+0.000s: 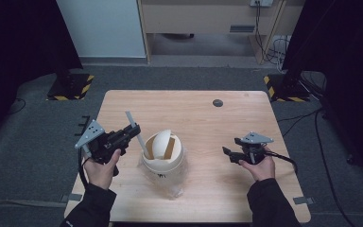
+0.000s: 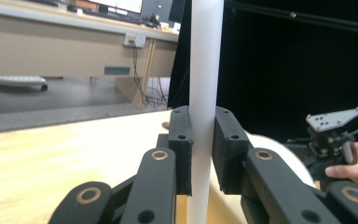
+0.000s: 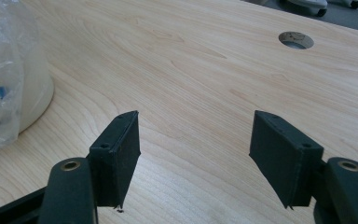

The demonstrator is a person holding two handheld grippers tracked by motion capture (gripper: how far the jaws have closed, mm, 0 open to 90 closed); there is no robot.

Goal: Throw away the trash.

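White straw [image 1: 136,130] is being clamped by left gripper [image 1: 133,131], slanting into cup [image 1: 164,158] at 5 o'clock; right gripper [image 1: 227,152] is hovering wide, holding nothing

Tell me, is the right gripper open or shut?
Open. The right gripper has its jaws spread apart, with bare table between them and nothing held.

light wooden table [image 1: 246,118] on grey carpet floor [image 1: 28,137], black curtains [image 1: 14,38] both sides, beige wooden desk [image 1: 194,19] behind
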